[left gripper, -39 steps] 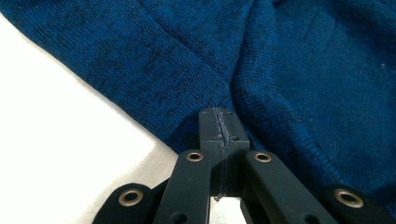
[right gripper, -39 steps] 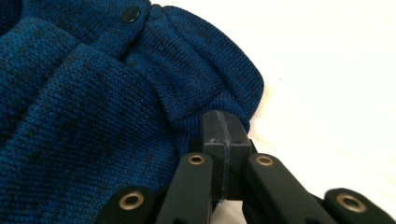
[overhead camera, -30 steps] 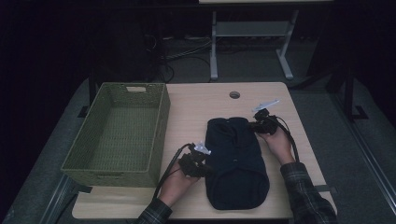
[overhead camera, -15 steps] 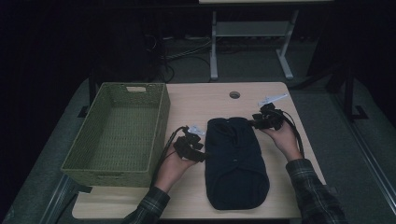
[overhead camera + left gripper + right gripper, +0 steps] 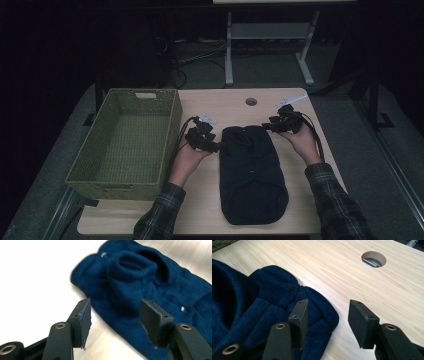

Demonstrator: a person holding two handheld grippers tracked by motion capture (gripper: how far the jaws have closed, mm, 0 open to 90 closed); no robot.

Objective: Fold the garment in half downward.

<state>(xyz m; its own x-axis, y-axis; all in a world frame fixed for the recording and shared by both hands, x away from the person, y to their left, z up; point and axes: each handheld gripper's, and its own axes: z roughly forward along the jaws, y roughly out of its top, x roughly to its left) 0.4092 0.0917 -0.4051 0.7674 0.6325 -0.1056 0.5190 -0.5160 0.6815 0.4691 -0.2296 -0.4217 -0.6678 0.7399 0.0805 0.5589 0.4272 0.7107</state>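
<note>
dark blue knitted garment [image 5: 252, 175] lies folded flat on the light wooden table [image 5: 225, 107], long way running from the person toward the far edge, with small snap buttons showing on its cloth in both gripper views. left gripper [image 5: 216, 146] sits just beside the garment's far left corner, held in the person's left hand [image 5: 186, 159]; its jaws have just been opening and now stand clearly apart, with nothing clamped between them. in the left gripper view the pads [image 5: 85, 317] hang above the table, the garment's rumpled corner lying just ahead of them and running under the one on the right of that view. right gripper [image 5: 276, 126] sits at the garment's far right corner, held in the right hand [image 5: 302, 142]; its jaws have also just been opening and are parted, gripping nothing. in the right gripper view one pad [image 5: 300, 315] hovers over the rounded blue corner and the other over bare wood, with a round cable hole [image 5: 374, 259] in the tabletop farther ahead. beyond the left gripper, on the side away from the garment, stands a green woven basket [image 5: 170, 125].
</note>
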